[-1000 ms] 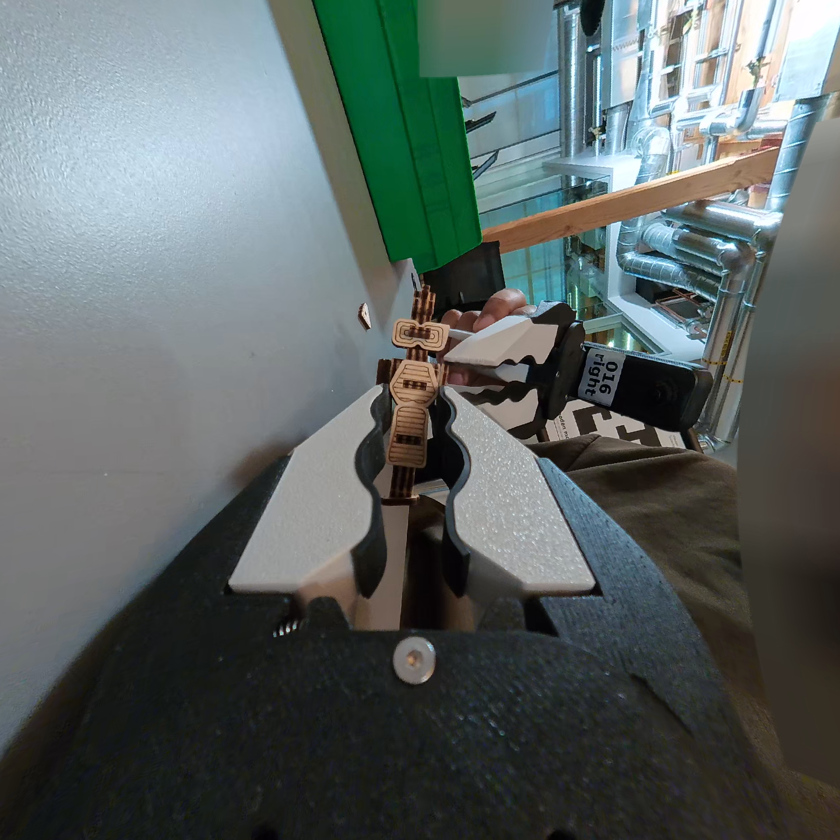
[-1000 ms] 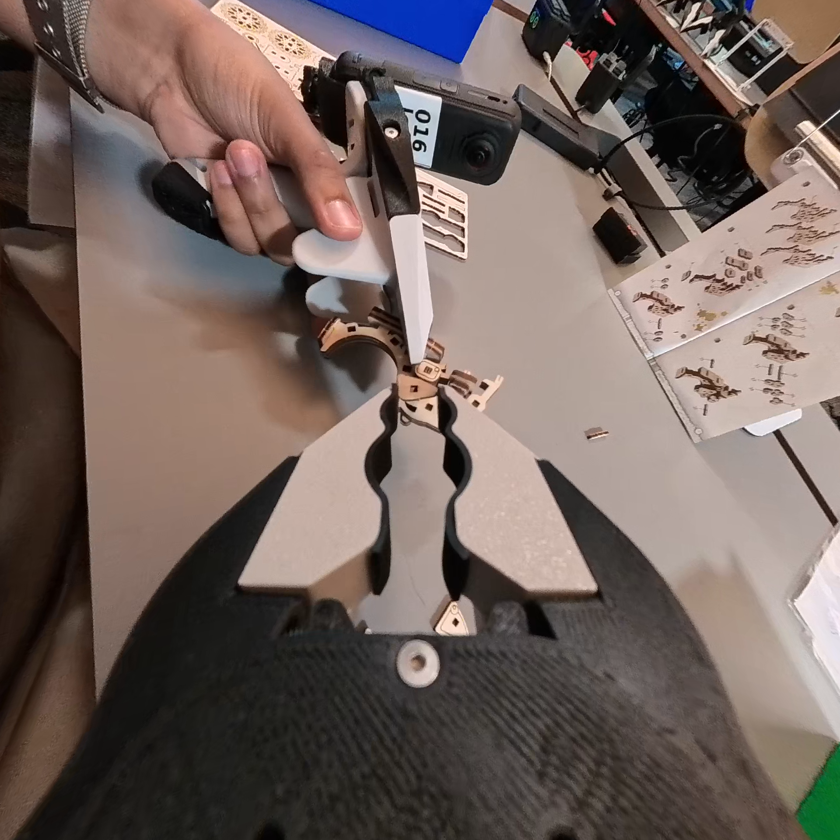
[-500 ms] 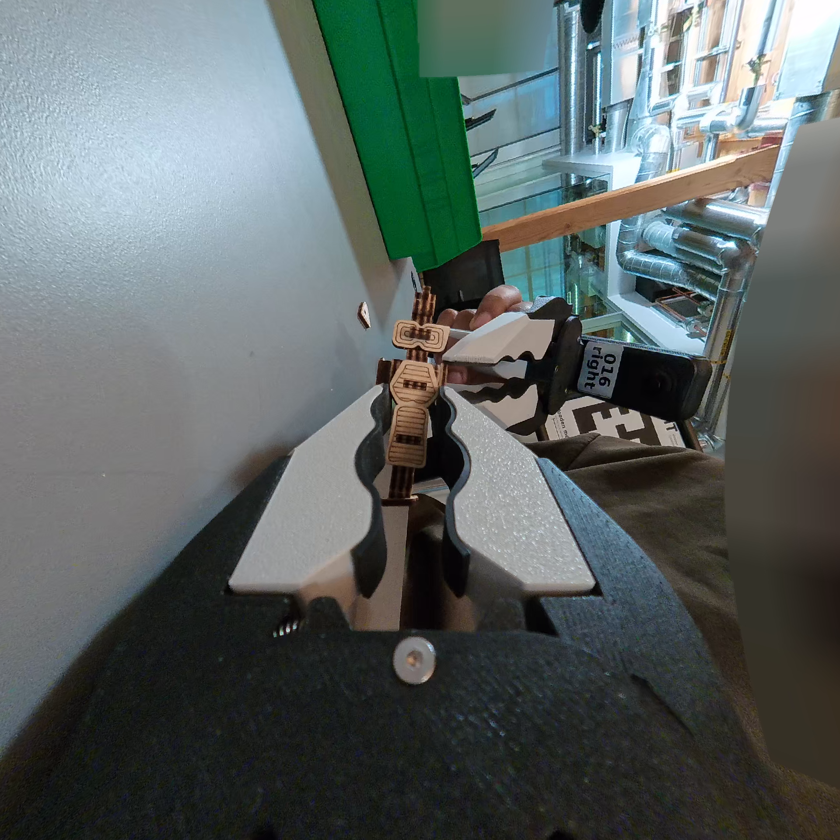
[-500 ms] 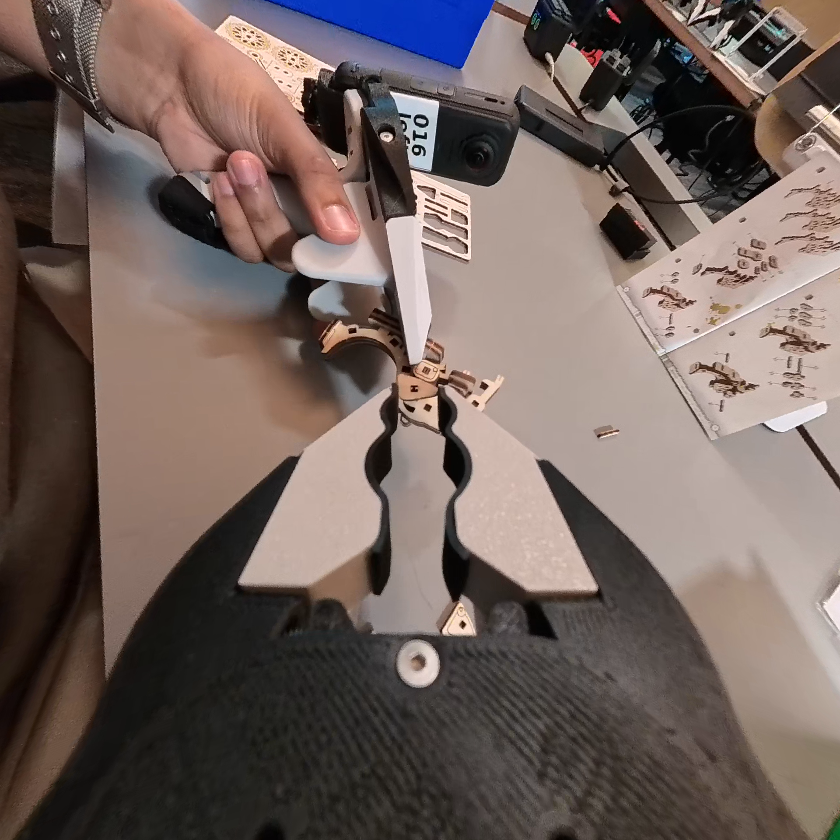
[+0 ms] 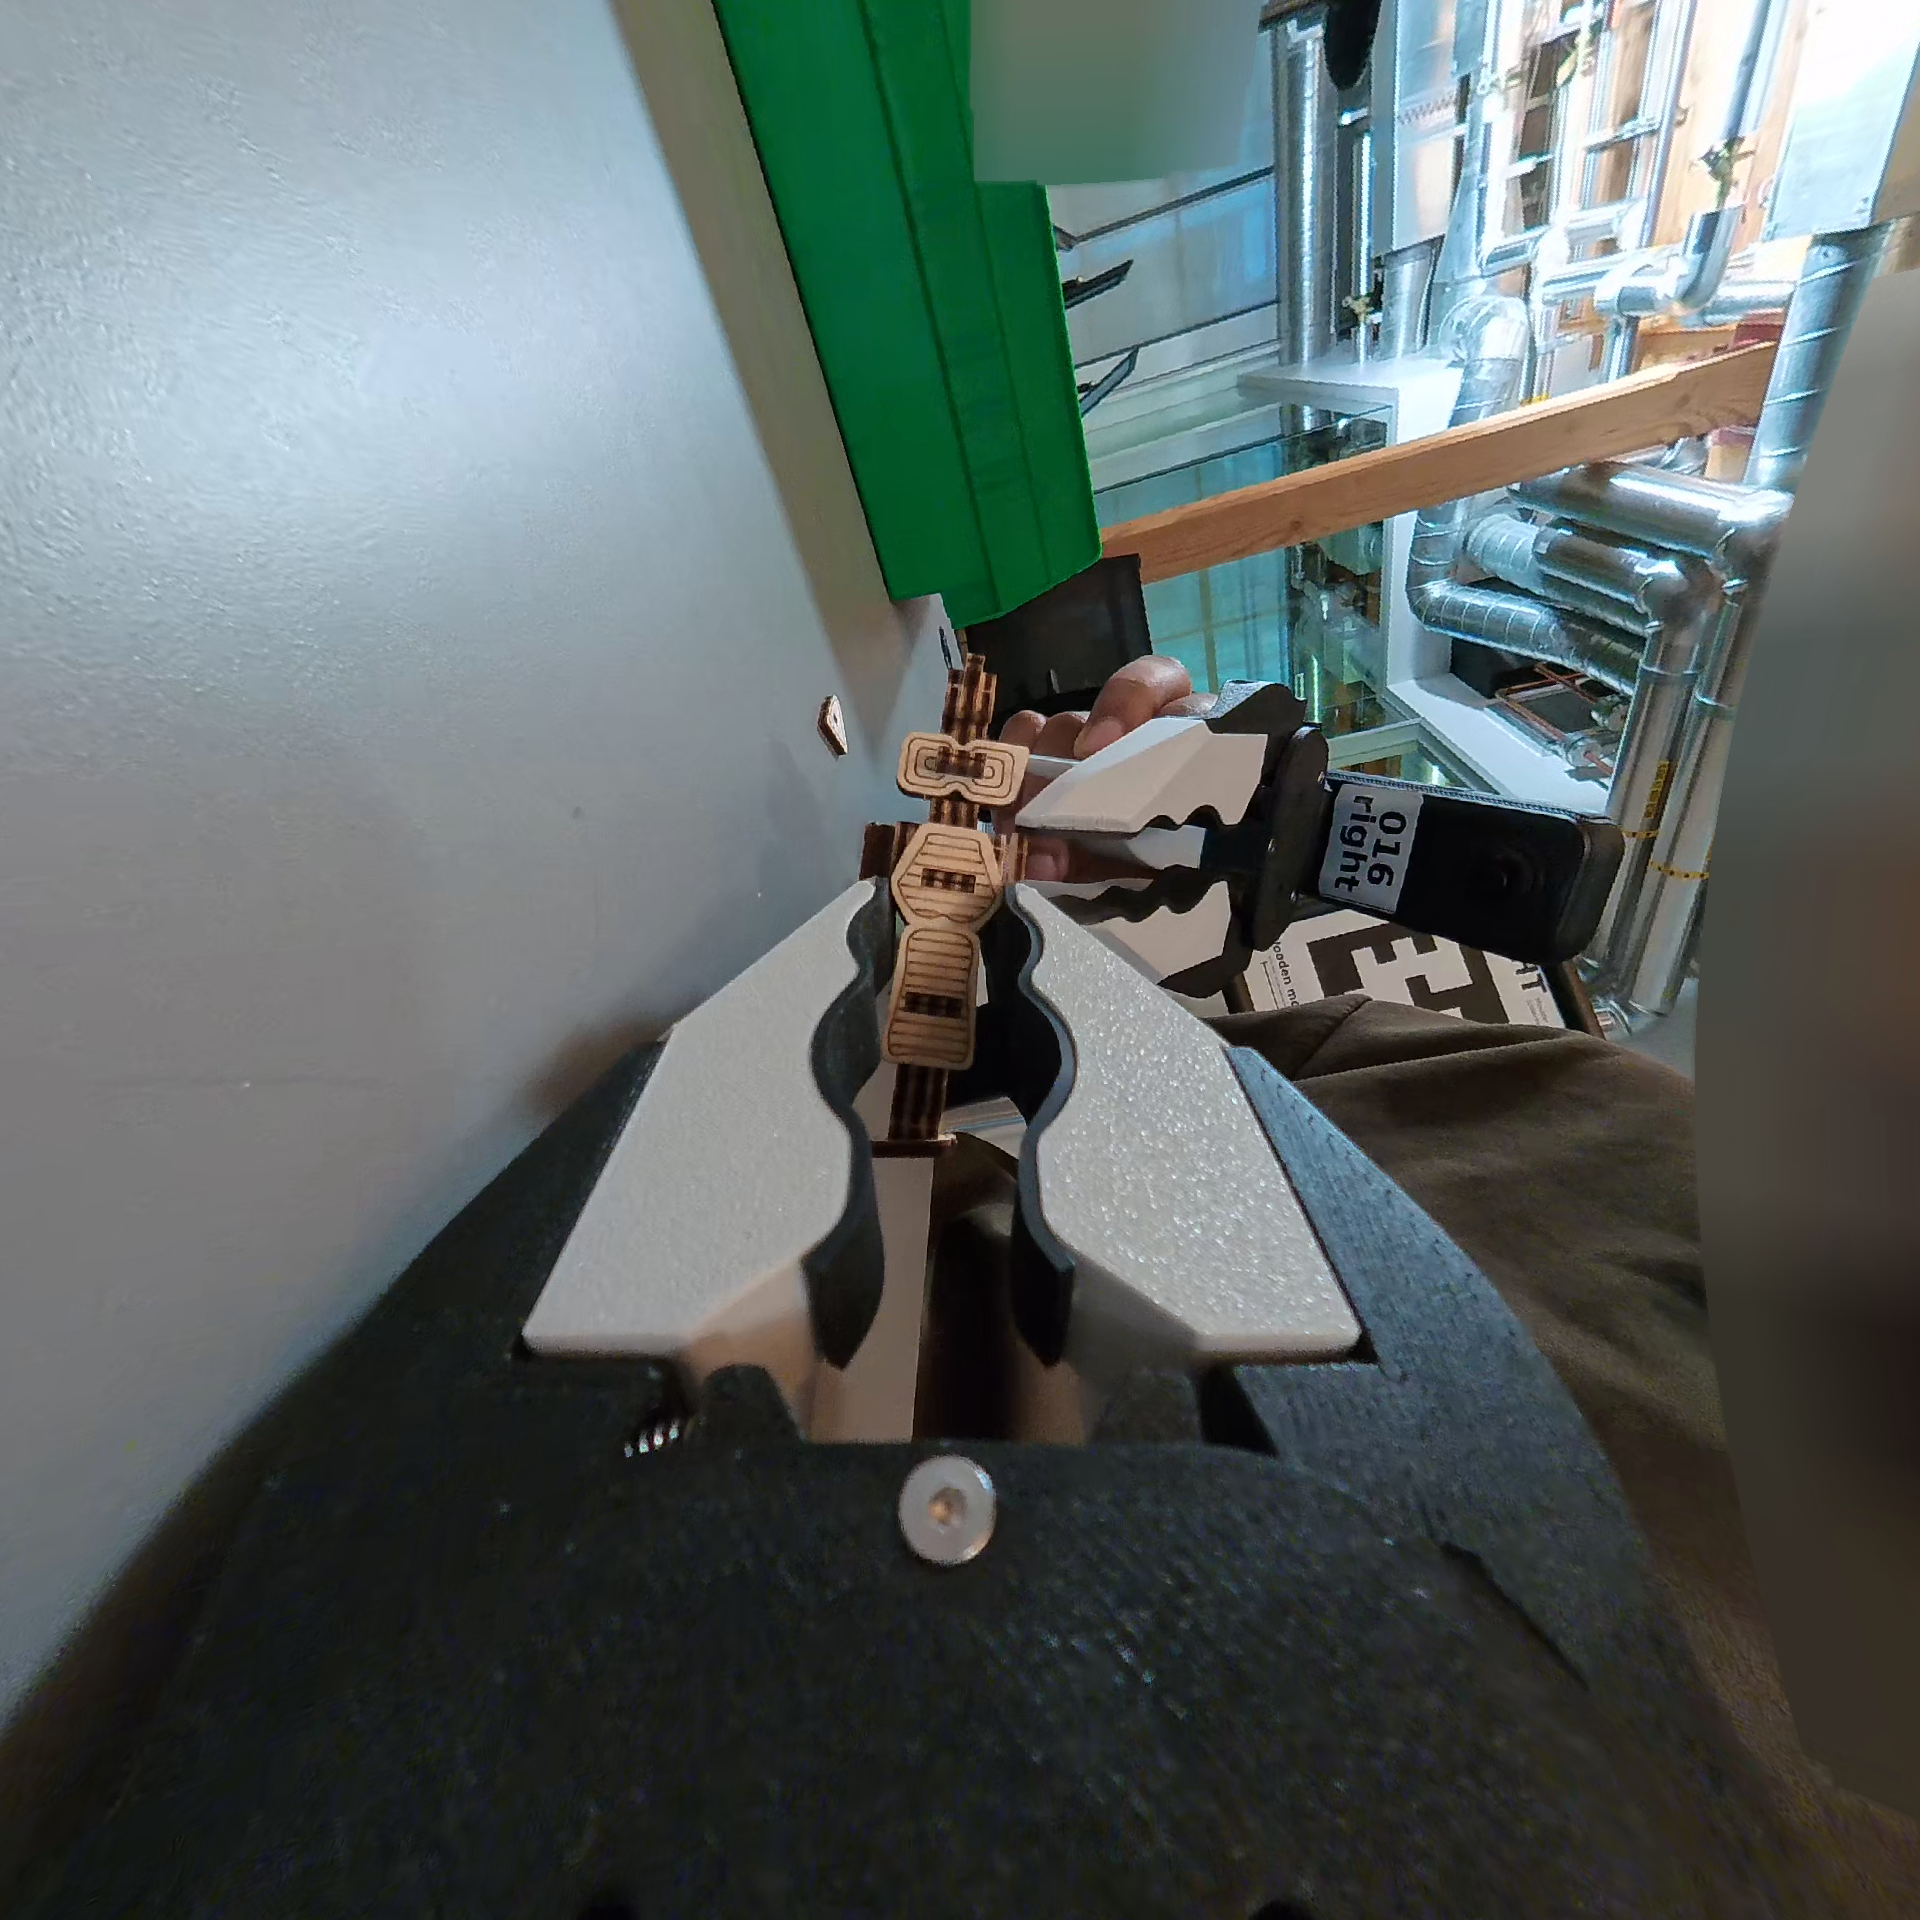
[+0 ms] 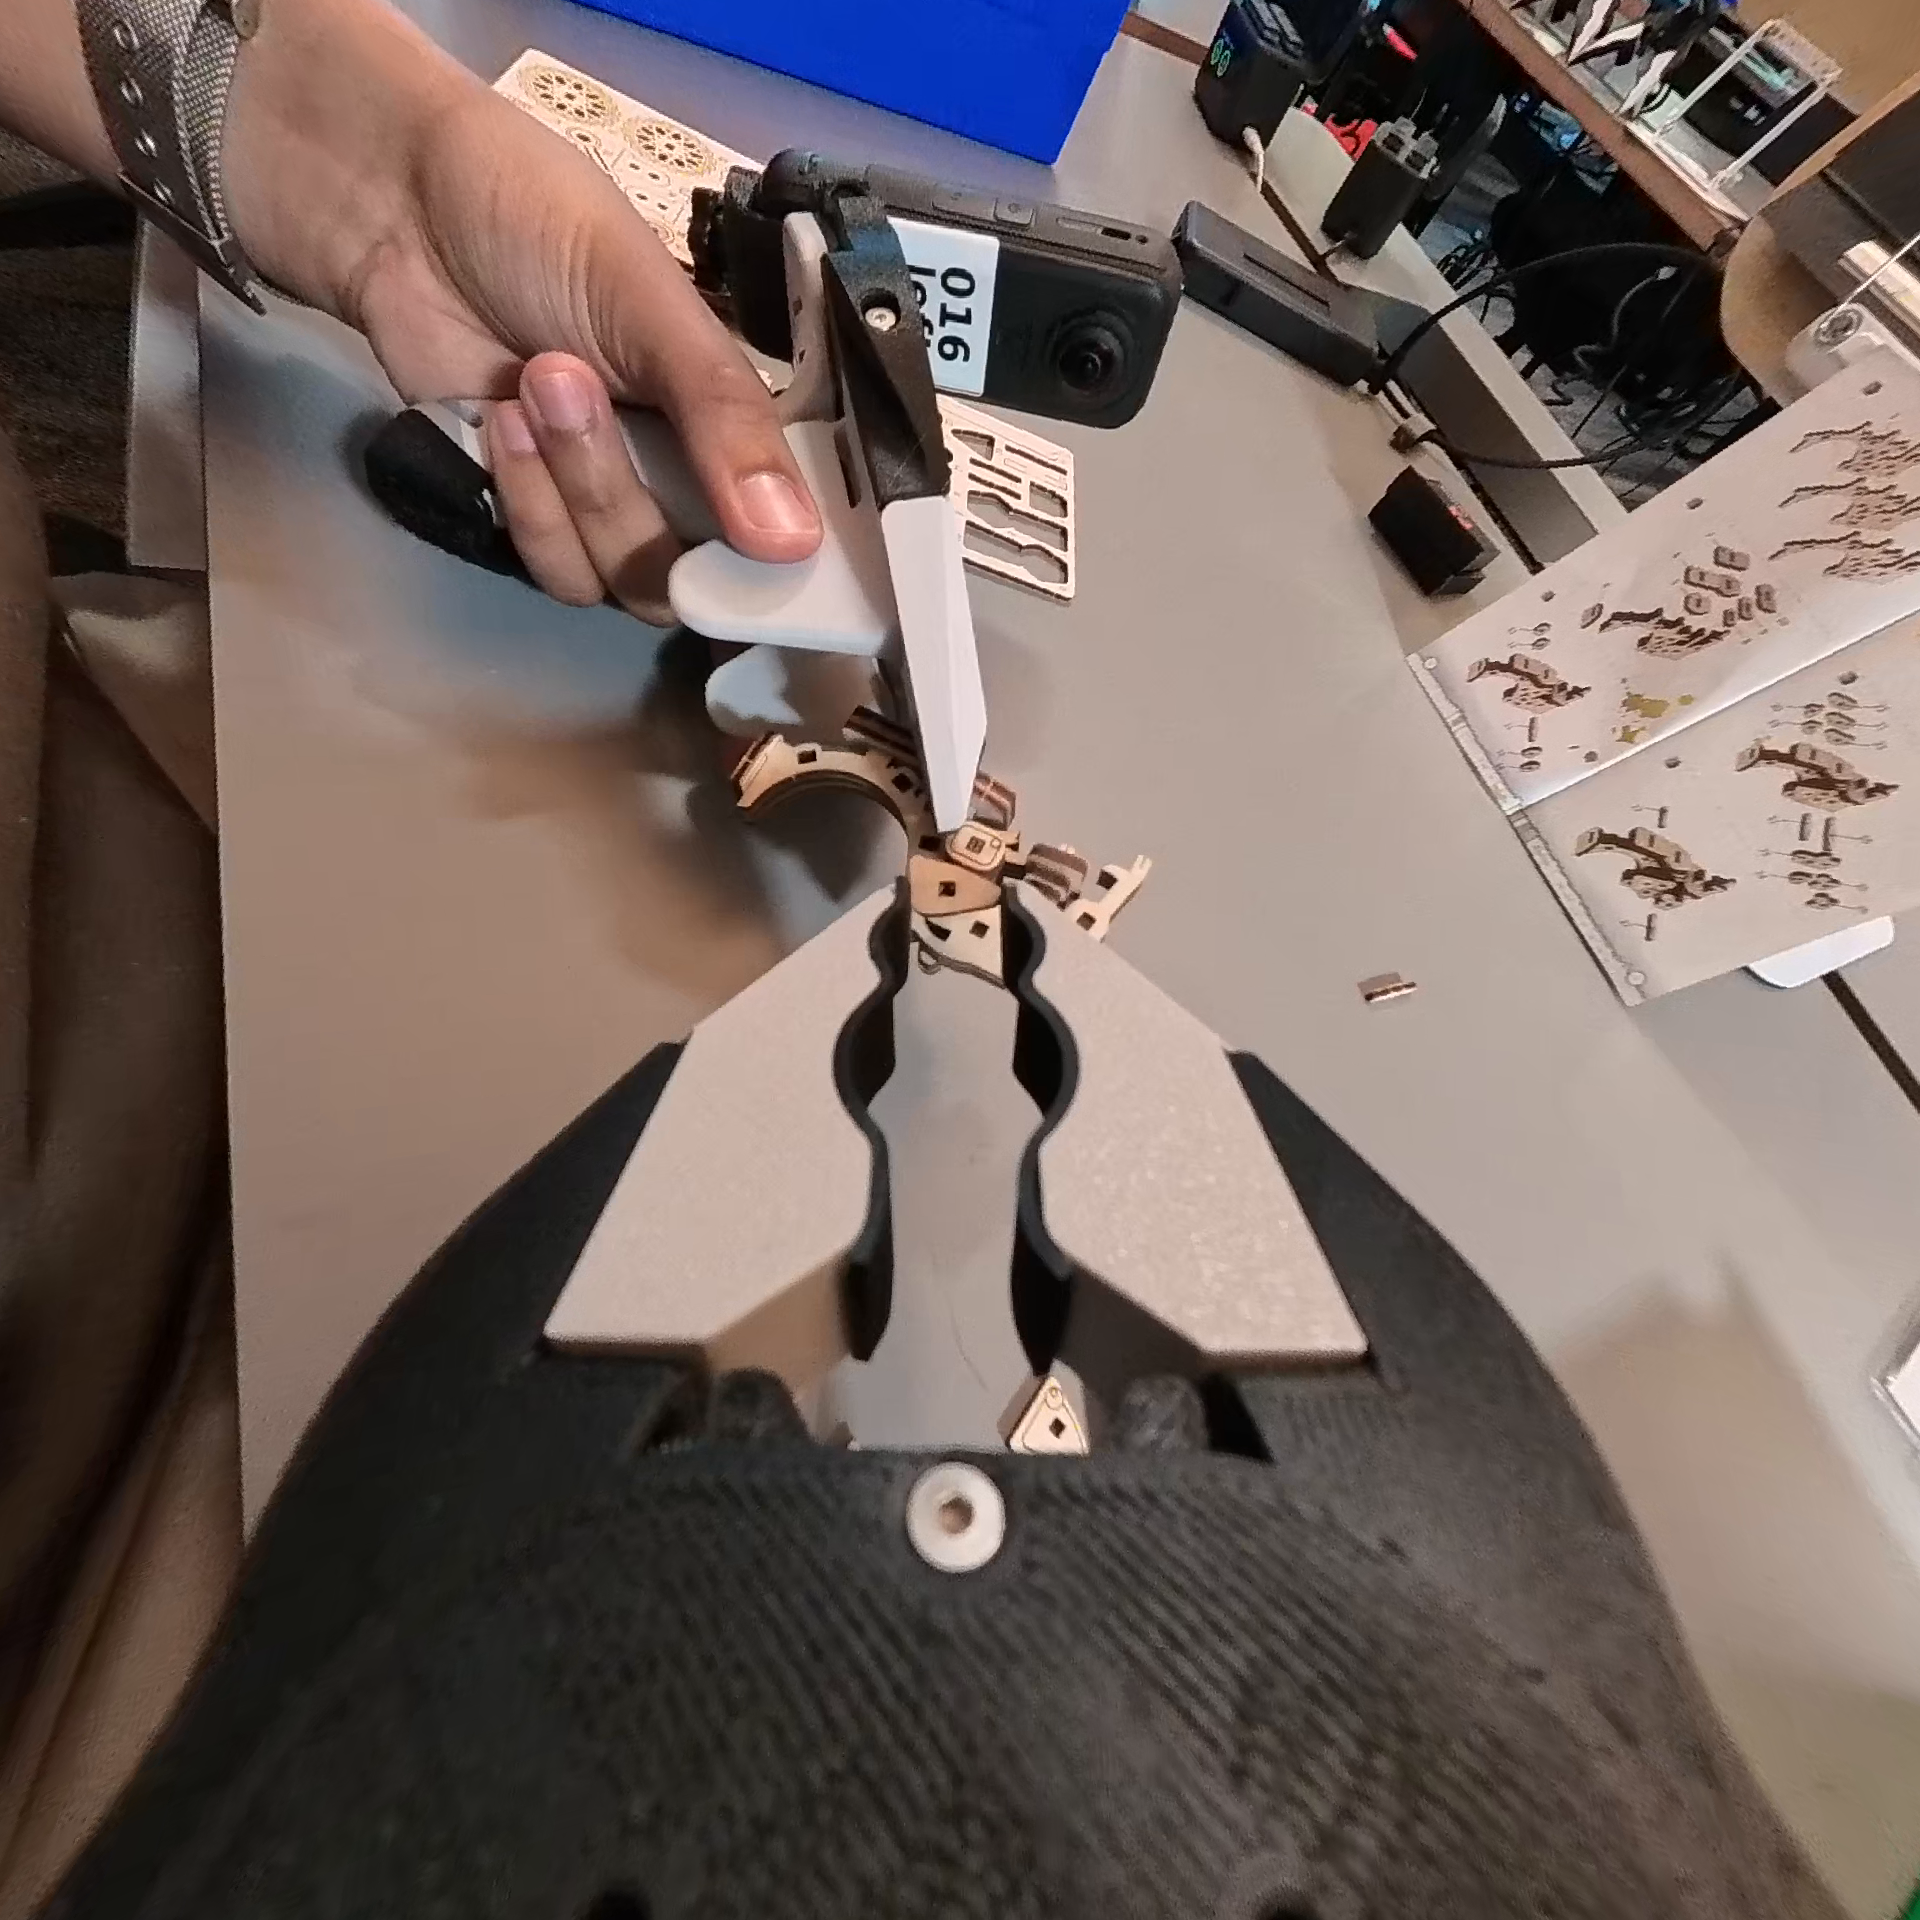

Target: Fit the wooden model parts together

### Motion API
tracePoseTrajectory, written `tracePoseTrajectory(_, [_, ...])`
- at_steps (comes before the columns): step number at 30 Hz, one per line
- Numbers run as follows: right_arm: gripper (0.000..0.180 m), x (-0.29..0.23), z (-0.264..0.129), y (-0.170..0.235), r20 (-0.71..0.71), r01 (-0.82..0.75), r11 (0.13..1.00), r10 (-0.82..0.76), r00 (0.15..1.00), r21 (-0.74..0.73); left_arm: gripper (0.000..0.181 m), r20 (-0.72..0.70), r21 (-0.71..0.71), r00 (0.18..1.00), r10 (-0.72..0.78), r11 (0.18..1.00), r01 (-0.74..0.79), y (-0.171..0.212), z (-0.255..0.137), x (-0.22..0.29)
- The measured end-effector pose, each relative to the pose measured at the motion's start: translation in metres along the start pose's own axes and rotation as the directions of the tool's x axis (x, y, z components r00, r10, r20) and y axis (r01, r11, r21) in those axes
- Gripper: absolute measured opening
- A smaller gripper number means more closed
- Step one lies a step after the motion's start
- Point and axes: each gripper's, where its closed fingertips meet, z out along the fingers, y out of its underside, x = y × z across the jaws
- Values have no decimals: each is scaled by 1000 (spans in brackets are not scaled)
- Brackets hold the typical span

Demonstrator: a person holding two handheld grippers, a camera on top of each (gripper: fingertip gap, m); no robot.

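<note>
My left gripper (image 5: 940,914) is shut on the wooden model (image 5: 938,940), a slotted spine with engraved plates, and holds it above the grey table (image 5: 312,623). In the right wrist view the left gripper (image 6: 951,816) reaches down from above onto the model (image 6: 821,774), whose curved end sticks out to the left. My right gripper (image 6: 954,920) is shut on a flat wooden part (image 6: 951,899) pressed against the model. It also shows in the left wrist view (image 5: 1023,826), touching the model from the right. How the part sits in the model is hidden by the fingers.
Loose small wooden bits (image 6: 1387,987) (image 6: 1049,1418) lie on the table (image 6: 520,935). Printed instruction sheets (image 6: 1714,727) lie at the right, a cut-out part sheet (image 6: 1013,509) behind, a blue box (image 6: 883,52) and black devices (image 6: 1434,530) farther back. A green box (image 5: 935,312) stands on the table. Less than 4 cm separates the two grippers' tips.
Hardly anything. Both grippers keep their hold at the model. The right wrist view has drifted slightly.
</note>
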Motion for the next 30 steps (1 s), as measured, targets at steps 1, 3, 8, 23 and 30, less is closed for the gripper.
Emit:
tracePoseTrajectory(1, [16, 0, 0, 0, 1, -1, 1000, 1, 1000, 2, 15, 1, 2, 1000, 0, 1000, 0, 0, 0, 0])
tracePoseTrajectory(3, [16, 0, 0, -1, 1, -2, 1000, 2, 1000, 4, 16, 1, 2, 1000, 0, 1000, 0, 0, 0, 0])
tracePoseTrajectory(8, [16, 0, -1, -1, 5, -5, 1000, 5, 1000, 7, 16, 1, 3, 1000, 0, 1000, 0, 0, 0, 0])
tracePoseTrajectory(23, [16, -2, -8, 58, 121, -57, 973, 85, 989, -224, 16, -4, 177, 999, -41, 983, 41, -25, -15, -3])
tracePoseTrajectory(30, [20, -3, -5, 67, 121, -67, 962, 102, 987, -264, 16, -11, 170, 999, -42, 985, 43, -24, -14, -2])
